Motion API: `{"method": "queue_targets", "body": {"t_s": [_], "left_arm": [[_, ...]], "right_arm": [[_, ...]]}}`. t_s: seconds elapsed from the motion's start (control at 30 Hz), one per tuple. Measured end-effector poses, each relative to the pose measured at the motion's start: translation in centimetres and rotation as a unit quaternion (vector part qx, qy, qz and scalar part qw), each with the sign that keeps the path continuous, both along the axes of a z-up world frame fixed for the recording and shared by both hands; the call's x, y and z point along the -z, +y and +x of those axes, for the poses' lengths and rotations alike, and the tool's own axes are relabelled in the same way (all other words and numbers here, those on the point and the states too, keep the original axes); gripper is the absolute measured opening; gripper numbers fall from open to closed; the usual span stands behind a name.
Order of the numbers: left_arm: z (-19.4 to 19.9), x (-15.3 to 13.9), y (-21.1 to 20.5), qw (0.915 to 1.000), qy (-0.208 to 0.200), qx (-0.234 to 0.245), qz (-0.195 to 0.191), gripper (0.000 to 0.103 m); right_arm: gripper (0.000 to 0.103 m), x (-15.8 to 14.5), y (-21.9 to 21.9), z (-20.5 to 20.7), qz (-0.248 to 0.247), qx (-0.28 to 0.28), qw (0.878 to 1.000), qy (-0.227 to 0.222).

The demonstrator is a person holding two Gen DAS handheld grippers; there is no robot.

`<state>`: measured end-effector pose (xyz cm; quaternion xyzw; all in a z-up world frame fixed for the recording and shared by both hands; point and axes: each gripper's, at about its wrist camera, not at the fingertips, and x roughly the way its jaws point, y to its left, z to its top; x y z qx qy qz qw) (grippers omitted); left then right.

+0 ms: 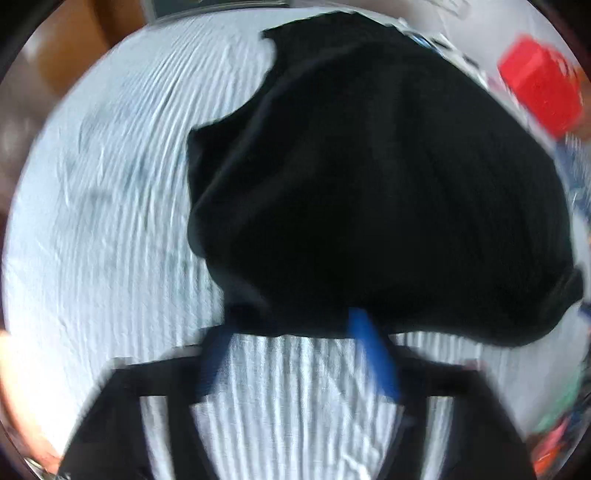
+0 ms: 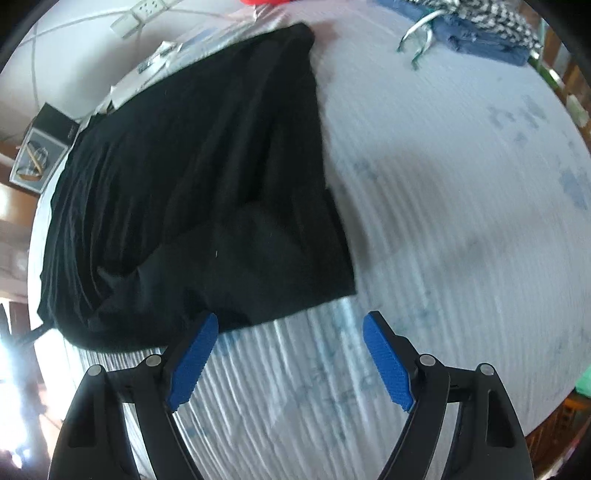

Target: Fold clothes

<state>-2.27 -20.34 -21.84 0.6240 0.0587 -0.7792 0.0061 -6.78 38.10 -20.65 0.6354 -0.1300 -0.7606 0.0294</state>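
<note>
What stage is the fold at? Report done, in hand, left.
Done: the black garment lies on the striped sheet, apparently doubled over once. In hand: the left tongs meet its near edge, grip unclear in the blur; the right tongs stand open and empty beside its corner. Left: further folds, plus the clothes pile beyond.

A pale ribbed mattress cover (image 2: 461,192) filled most of both views. A white power strip (image 2: 142,16) and its cables lay on the light floor beyond. A framed picture (image 2: 38,157) stood near brown wooden furniture (image 1: 74,48). Bright daylight entered at lower left.
</note>
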Motion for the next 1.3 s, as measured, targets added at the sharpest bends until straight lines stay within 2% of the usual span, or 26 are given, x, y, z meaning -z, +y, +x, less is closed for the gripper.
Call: {"method": "queue_targets", "body": {"t_s": [0.03, 0.07, 0.13, 0.27, 0.33, 0.43, 0.47, 0.53, 0.57, 0.6, 0.63, 0.7, 0.77, 0.87, 1.03, 1.13, 1.2, 1.3], "left_arm": [[-0.2, -0.5, 0.2, 0.9999, -0.002, 0.004, 0.013, 0.007], [-0.4, -1.5, 0.6, 0.9998, 0.003, 0.013, 0.017, 0.007], [-1.3, -3.9, 1.3, 0.9989, 0.023, 0.036, 0.019, 0.007], [-7.0, -8.9, 2.1, 0.9954, 0.062, 0.059, 0.042, 0.007], [-11.3, -10.1, 2.6, 0.9943, 0.077, 0.064, 0.035, 0.007], [-18.2, -10.1, 4.0, 0.9941, 0.076, 0.067, 0.040, 0.007], [-20.1, -9.8, 4.6, 0.9949, 0.062, 0.068, 0.041, 0.007], [-22.1, -9.4, 5.6, 0.9957, 0.043, 0.075, 0.032, 0.008], [-22.1, -9.5, 5.8, 0.9953, 0.044, 0.081, 0.029, 0.012], [-22.0, -9.6, 6.1, 0.9949, 0.044, 0.087, 0.026, 0.020], [-22.0, -9.8, 6.3, 0.9944, 0.045, 0.093, 0.023, 0.027], [-20.8, -9.3, 6.3, 0.9942, 0.041, 0.098, 0.014, 0.060], [-19.5, -8.0, 5.7, 0.9947, 0.030, 0.098, -0.001, 0.067], [-17.5, -6.1, 4.9, 0.9948, 0.014, 0.098, -0.024, 0.067], [-17.6, -2.5, 4.5, 0.9956, -0.013, 0.087, -0.031, 0.067], [-17.8, -0.2, 4.4, 0.9958, -0.029, 0.080, -0.033, 0.067], [-17.8, 0.7, 4.3, 0.9959, -0.029, 0.078, -0.035, 0.071], [-17.4, 0.4, 4.2, 0.9964, -0.021, 0.077, -0.029, 0.071]], "right_arm": [[0.014, -0.1, -0.3, 0.0, -0.003, -0.006, 1.000, 0.003], [0.004, -0.3, -0.7, 0.0, -0.006, -0.013, 1.000, 0.006], [0.001, -1.4, -1.1, 0.0, -0.020, -0.023, 0.999, 0.019], [0.001, -6.0, 1.3, -2.3, -0.049, 0.005, 0.996, 0.074], [0.001, -7.9, 3.3, -4.6, -0.053, 0.035, 0.993, 0.100], [0.001, -8.0, 3.5, -7.6, -0.043, 0.051, 0.993, 0.094], [0.002, -8.0, 3.6, -8.6, -0.040, 0.056, 0.993, 0.092], [0.014, -7.8, 3.3, -9.8, -0.032, 0.062, 0.994, 0.087], [0.030, -7.6, 3.5, -9.4, -0.029, 0.060, 0.994, 0.084], [0.042, -7.2, 3.5, -8.8, -0.031, 0.058, 0.995, 0.081], [0.044, -6.8, 3.4, -8.1, -0.033, 0.055, 0.995, 0.077], [0.044, -5.8, 3.5, -6.6, -0.037, 0.054, 0.996, 0.068], [0.044, -4.7, 3.8, -5.1, -0.040, 0.059, 0.996, 0.056], [0.044, -3.5, 4.3, -3.2, -0.045, 0.068, 0.996, 0.041], [0.045, -2.9, 5.2, -1.9, -0.049, 0.082, 0.995, 0.032], [0.065, -3.3, 4.9, -2.1, -0.047, 0.080, 0.995, 0.038], [0.084, -3.7, 4.7, -2.2, -0.046, 0.079, 0.995, 0.041], [0.084, -3.5, 3.9, -3.2, -0.041, 0.074, 0.995, 0.043]]}}
